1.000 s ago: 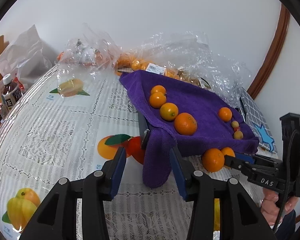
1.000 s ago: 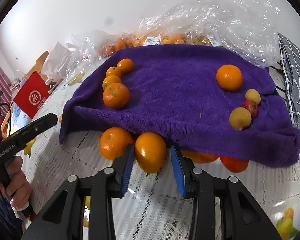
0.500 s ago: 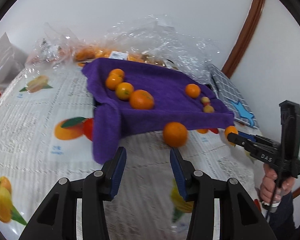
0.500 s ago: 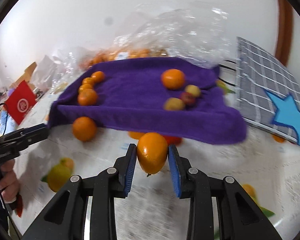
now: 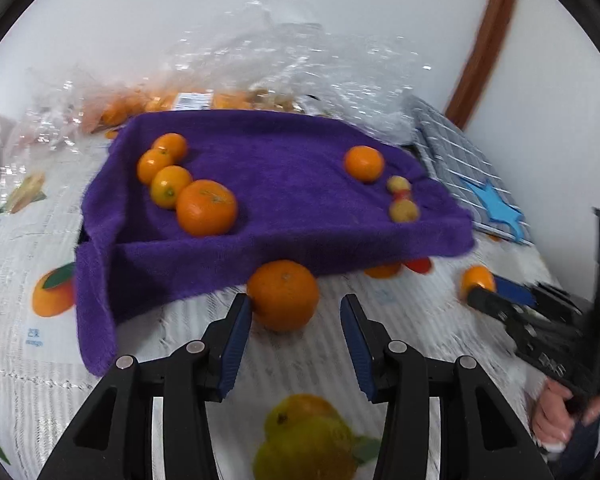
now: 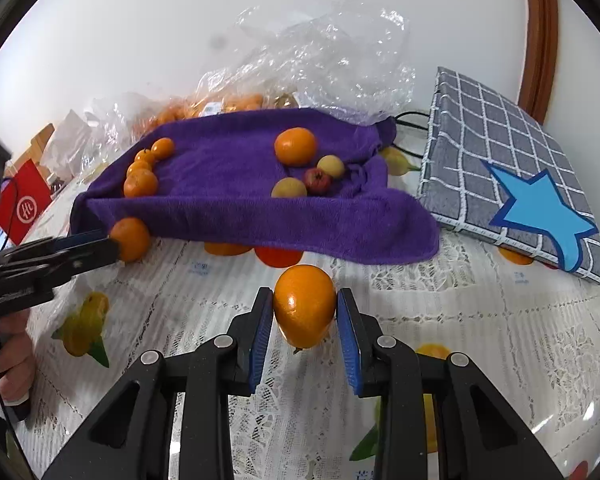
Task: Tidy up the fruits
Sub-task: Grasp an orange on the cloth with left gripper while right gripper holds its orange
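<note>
Two blue-padded jaws of the right gripper [image 6: 304,312] were clenched on a smooth, glossy orange [image 6: 304,304] above the lace-covered desk [image 6: 440,320]. Left gripper [image 5: 296,314] jaws stood released around a dimpled round tangerine [image 5: 283,295], beside the fuzzy purple towel [image 5: 284,184].

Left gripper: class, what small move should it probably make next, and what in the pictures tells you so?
Probably ease forward and close. The left gripper is open, with the loose orange on the tablecloth just at its fingertips, touching one pad only. The right gripper is already shut on another orange.
</note>
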A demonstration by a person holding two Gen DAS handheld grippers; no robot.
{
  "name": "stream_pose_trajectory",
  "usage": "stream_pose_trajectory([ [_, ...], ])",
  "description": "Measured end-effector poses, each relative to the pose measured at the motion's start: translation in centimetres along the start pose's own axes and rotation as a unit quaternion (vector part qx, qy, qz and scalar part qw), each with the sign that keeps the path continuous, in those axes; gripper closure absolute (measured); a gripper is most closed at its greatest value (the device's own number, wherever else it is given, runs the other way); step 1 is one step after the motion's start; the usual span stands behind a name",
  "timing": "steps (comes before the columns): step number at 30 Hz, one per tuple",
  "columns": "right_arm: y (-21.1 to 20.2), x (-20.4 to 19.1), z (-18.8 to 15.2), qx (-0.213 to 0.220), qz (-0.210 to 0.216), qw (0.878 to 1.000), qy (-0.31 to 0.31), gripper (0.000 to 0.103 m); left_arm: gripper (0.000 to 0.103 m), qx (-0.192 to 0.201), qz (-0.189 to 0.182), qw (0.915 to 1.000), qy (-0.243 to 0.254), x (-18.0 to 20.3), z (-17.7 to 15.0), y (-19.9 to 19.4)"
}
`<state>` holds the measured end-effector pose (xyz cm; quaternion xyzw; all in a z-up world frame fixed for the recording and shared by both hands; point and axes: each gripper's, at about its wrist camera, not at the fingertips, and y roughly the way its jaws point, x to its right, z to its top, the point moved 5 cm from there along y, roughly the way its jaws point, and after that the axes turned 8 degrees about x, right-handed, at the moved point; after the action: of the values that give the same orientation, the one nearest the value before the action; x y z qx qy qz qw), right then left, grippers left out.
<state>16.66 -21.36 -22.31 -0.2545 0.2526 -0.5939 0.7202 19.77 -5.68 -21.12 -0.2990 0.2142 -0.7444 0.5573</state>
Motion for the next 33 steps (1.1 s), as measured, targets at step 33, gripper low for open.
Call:
stream_pose_trajectory([
  [33, -0.3, 1.4, 0.0, 0.015, 0.008, 0.998, 0.056, 0.071, 0.066, 0.035, -0.022, 0.9983, -0.043, -0.9, 0.8, -0.9],
])
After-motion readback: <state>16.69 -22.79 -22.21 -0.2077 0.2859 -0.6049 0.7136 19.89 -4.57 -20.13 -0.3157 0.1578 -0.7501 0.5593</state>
